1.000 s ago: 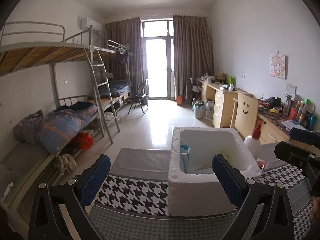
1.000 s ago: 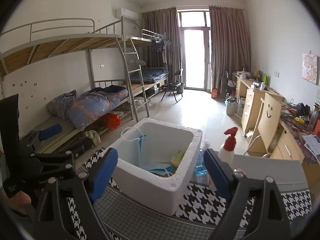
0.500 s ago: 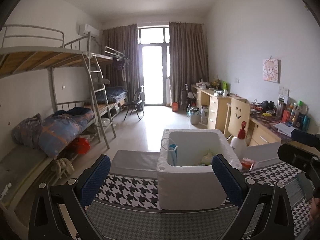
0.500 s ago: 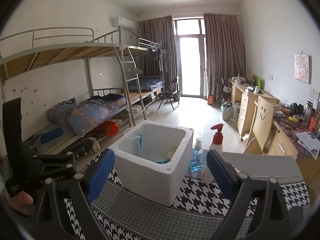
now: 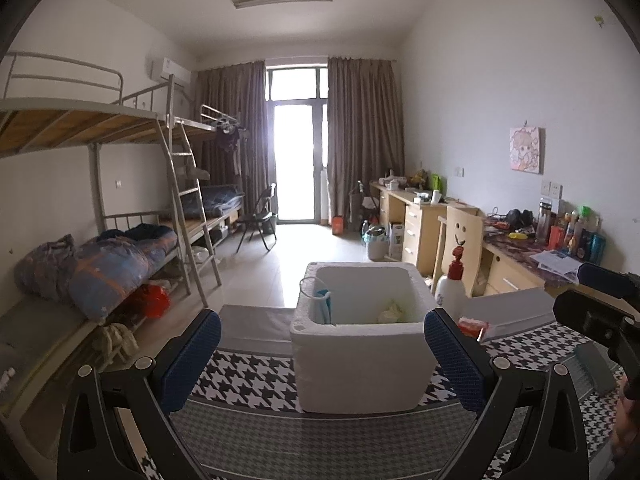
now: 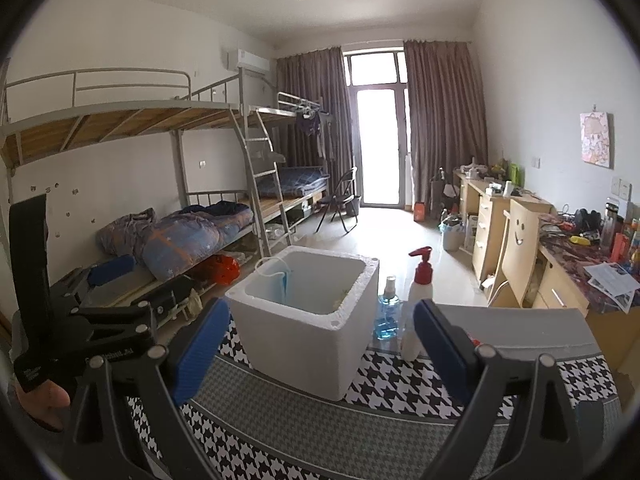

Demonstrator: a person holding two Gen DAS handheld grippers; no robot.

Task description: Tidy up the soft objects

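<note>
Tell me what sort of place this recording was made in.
Most likely a shared dormitory room. Grey metal bunk beds with a ladder line one wall, light wooden desks with drawers line the other, and a white wall-mounted air conditioner hangs beside the brown floor-length curtains.

foam box (image 5: 362, 364): we see a white open-topped cube; upright on the houndstooth cloth (image 5: 256, 376)
face mask (image 5: 323, 305): we find it blue, hung over the box's left wall; its white loop arcs outside
pale soft item (image 5: 390, 312): we make out a crumpled cream lump inside, by the right wall
</note>
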